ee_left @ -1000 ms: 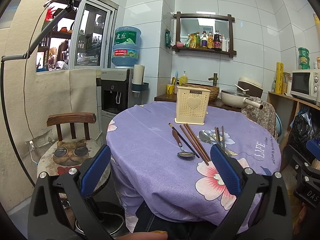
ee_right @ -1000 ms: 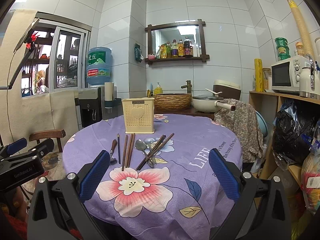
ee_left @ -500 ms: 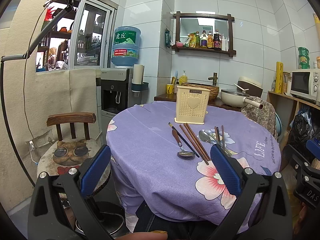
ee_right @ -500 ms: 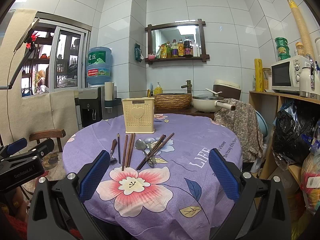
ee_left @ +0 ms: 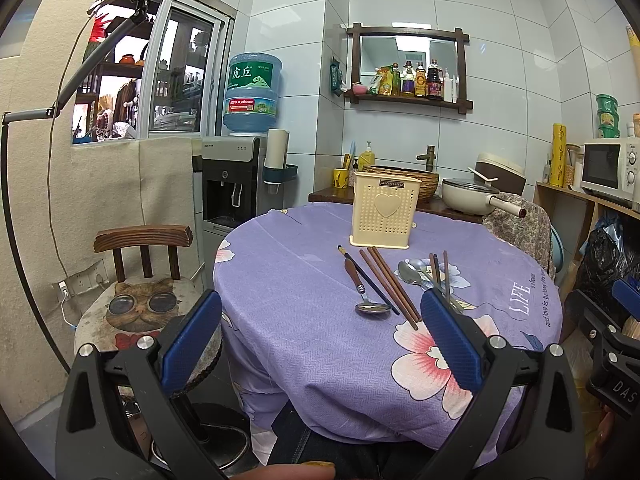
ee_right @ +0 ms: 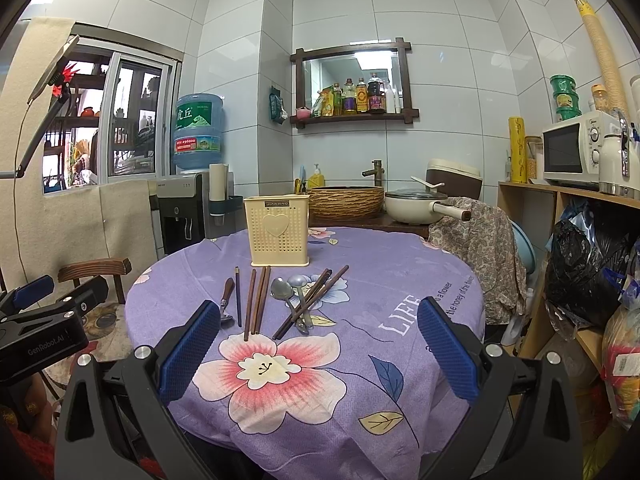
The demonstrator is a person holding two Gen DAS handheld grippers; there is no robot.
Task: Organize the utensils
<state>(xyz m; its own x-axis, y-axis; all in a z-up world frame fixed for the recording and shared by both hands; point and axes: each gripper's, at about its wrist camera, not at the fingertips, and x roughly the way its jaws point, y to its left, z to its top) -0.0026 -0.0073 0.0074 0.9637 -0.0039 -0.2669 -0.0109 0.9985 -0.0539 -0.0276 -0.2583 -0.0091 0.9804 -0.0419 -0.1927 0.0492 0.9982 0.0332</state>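
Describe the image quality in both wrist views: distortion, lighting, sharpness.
Left wrist view: strong fisheye bend with dark corners; even indoor light; the cream utensil holder and the chopsticks are sharp. Right wrist view: same curved tile lines; a ceiling light reflects in the mirror; the spoons stay crisp, shadows faint.

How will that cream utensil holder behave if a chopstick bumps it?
The cream utensil holder looks like thin perforated plastic and seems empty, so probably light. Standing tall on the tablecloth, it may slide or tip if nudged near its rim.
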